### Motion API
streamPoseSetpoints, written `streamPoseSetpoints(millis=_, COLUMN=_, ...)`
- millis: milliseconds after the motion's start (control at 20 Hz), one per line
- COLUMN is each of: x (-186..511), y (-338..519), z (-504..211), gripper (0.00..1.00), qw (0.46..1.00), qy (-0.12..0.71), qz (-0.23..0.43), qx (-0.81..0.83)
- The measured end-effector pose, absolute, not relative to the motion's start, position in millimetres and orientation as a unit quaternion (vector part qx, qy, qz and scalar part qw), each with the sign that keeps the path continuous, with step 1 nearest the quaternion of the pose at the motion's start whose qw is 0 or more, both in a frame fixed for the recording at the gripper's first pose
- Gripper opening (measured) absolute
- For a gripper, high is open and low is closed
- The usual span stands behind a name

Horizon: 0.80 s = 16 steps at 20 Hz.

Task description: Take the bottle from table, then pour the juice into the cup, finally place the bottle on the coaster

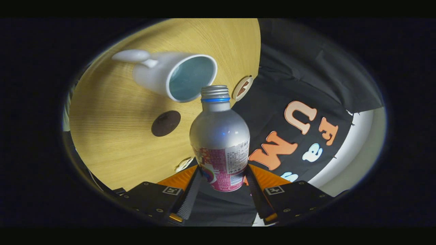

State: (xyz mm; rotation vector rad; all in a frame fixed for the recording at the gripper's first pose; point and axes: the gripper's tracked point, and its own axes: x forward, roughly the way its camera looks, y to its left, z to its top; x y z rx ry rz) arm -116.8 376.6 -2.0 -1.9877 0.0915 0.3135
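The tabletop (112, 143), a pale wood-grain surface, is seen across the left and upper centre of the frame, strongly tilted because the camera is rolled with the tool. A black cloth wall (306, 68) is seen to the right of it, with a strip of pale floor or wall at the far right.

The bottle (219, 136) is held in the middle of the frame, just ahead of the camera. It is a silver metal bottle with a printed pink and white label around its lower part, a blue ring at the neck and a threaded silver top. Whether a cap is on it cannot be told. Its neck is pointed toward the cup, and its top is seen just below the cup's rim, overlapping it in the picture.

The cup (170, 75), a white mug with a handle on its upper left side, is seen at the upper centre left, on the tabletop, with its opening facing the bottle. Its inside looks pale blue-grey.

The gripper (220, 185) is seen at the bottom centre, its jaws clamped on the bottle's labelled lower part, one on each side.

A dark round coaster (166, 123) lies on the tabletop left of the bottle and below the cup. A smaller pale round disc (242, 88) lies at the tabletop's edge, right of the bottle's top.
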Motion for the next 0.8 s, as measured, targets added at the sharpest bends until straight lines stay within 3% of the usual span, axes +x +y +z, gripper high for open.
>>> streamPoseSetpoints(millis=300, x=-120.5, y=367.9, z=-13.2, gripper=0.74, qw=0.651, qy=0.058, qz=0.132, qx=-0.745)
streamPoseSetpoints(millis=450, x=-118.1, y=361.8, z=6.5, gripper=0.74, qw=0.712, qy=0.049, qz=0.098, qx=-0.694)
streamPoseSetpoints(millis=650, x=-110.5, y=350.4, z=-10.7, gripper=0.74, qw=0.823, qy=0.102, qz=0.108, qx=-0.548)
streamPoseSetpoints(millis=800, x=-105.6, y=349.6, z=-4.6, gripper=0.74, qw=0.869, qy=0.117, qz=0.102, qx=-0.470)
